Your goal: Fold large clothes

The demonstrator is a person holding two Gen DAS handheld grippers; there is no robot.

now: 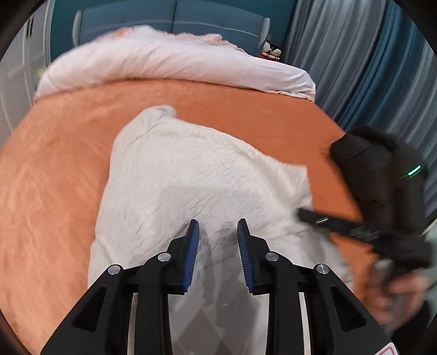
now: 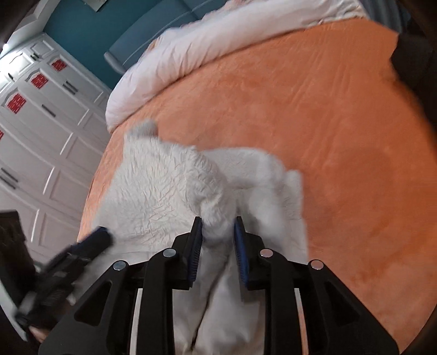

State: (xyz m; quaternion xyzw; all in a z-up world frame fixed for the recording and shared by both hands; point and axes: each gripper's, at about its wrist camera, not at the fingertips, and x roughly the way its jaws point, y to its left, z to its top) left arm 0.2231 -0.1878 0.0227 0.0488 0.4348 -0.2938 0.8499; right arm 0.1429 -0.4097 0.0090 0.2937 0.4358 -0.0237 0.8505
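Observation:
A white fluffy garment [image 1: 191, 169] lies bunched on the orange bed cover [image 1: 54, 177]. My left gripper [image 1: 218, 226] hovers over the garment's near part, its blue pads apart with nothing pinched between them. My right gripper [image 2: 217, 221] has a raised fold of the white garment [image 2: 164, 185] filling the gap between its pads. In the left wrist view the right gripper [image 1: 306, 214] reaches in from the right onto the garment's right edge. In the right wrist view the left gripper [image 2: 103, 237] shows blurred at the garment's left edge.
A white duvet [image 1: 164, 60] is rolled back at the head of the bed, below a teal headboard [image 1: 174, 24]. Blue-grey curtains [image 1: 368, 68] hang on the right. White wardrobe doors [image 2: 41, 123] stand left of the bed. A person's hand [image 1: 401, 295] holds the right gripper.

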